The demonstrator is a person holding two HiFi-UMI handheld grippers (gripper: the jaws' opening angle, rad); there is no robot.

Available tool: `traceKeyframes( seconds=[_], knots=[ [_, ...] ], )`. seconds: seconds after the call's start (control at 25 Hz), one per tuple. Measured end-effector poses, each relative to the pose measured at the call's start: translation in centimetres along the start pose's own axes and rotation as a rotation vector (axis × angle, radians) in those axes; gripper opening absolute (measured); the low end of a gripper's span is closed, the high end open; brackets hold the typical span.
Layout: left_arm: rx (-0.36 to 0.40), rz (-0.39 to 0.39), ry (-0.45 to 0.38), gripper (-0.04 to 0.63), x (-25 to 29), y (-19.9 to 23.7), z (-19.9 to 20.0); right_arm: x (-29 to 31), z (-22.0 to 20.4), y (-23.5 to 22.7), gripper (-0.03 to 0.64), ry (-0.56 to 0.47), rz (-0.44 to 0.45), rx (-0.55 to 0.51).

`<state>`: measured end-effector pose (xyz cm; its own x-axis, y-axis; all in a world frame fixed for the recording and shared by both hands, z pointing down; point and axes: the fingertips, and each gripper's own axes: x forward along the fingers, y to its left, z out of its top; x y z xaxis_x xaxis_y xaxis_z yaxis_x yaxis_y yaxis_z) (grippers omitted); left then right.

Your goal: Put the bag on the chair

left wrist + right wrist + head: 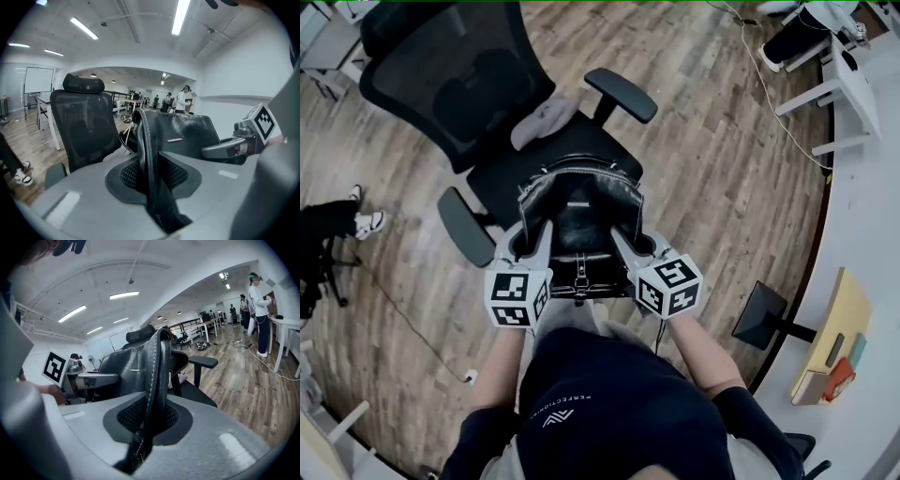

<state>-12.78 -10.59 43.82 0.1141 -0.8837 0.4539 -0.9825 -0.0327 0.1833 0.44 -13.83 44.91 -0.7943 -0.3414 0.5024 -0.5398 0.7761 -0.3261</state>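
- The black leather bag (579, 211) is hanging upright between the two grippers, over the front part of the chair seat (499, 183). The views are not showing whether its base is touching the seat.
- The left gripper (540, 232) is clamping the bag's left stitched edge, with its jaws nearly closed on the leather.
- The right gripper (622, 240) is clamping the opposite stitched edge, with its jaws pressing close together on it.
- The black mesh chair (459, 75) is facing the person, with one armrest (622, 94) showing on each side of the bag.
- A grey cloth (542, 120) is lying at the back of the seat.
- The chair is standing on a wooden floor (712, 169); a white counter (872, 281) is running along the right edge.
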Motion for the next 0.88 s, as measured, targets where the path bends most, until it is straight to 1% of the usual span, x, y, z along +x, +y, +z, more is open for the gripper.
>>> traceKeyframes(
  seconds=[0.28,0.64,0.88],
  knots=[
    [-0.009,-0.017,0.04,0.103,5.6,3.0,0.2,4.8,0.7,-3.5,0.03,0.018,-0.044,0.028],
    [0.017,-0.034,0.103,0.104,11.2,5.9,-1.5,9.8,-0.8,-6.8,0.035,0.037,-0.101,0.078],
    [0.021,-0.054,0.123,0.109,14.2,7.3,-2.6,12.4,-1.7,-8.7,0.038,0.047,-0.125,0.101]
  ],
)
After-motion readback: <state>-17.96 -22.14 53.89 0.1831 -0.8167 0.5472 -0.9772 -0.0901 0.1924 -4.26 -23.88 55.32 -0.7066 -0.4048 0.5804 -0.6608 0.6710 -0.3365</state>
